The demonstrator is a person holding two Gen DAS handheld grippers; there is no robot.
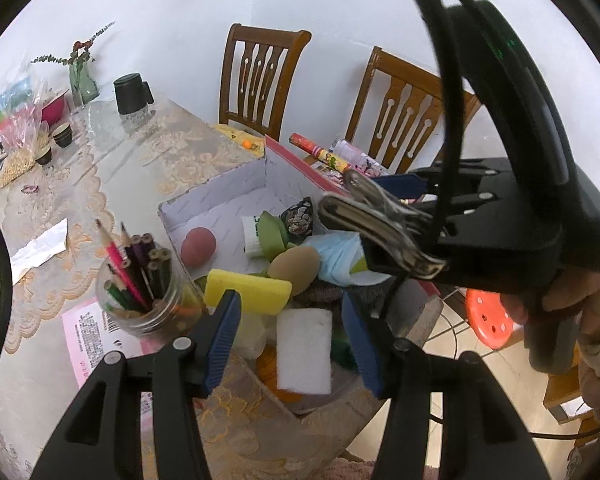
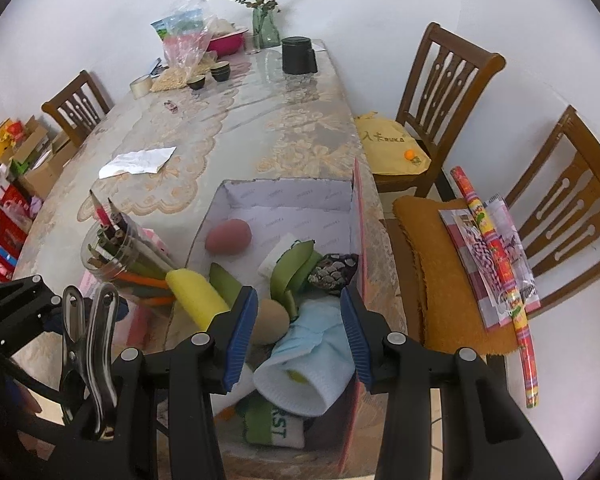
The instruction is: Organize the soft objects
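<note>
An open cardboard box point(image 1: 220, 188) point(image 2: 284, 196) stands at the table's near corner with soft things piled in it. Among them are a yellow sponge point(image 1: 248, 290) point(image 2: 196, 296), a pink puff point(image 1: 198, 246) point(image 2: 228, 236), a tan puff point(image 1: 294, 270) point(image 2: 270, 320), a blue face mask point(image 1: 340, 258) point(image 2: 312, 332), green ribbon point(image 2: 292, 268) and a dark patterned pouch point(image 2: 332, 274). My left gripper point(image 1: 289, 300) hovers open over a white sponge point(image 1: 304, 350) lying in the box. My right gripper point(image 2: 298, 294) hangs open above a white knitted cloth point(image 2: 300, 384), clear of it.
A jar of pencils point(image 1: 140, 284) point(image 2: 116, 248) stands just left of the box. Paper point(image 2: 138, 162), a black mug point(image 2: 298, 56), cups and bags lie farther back. Wooden chairs point(image 2: 444, 80) line the right side. One holds wrapped rolls point(image 2: 496, 256).
</note>
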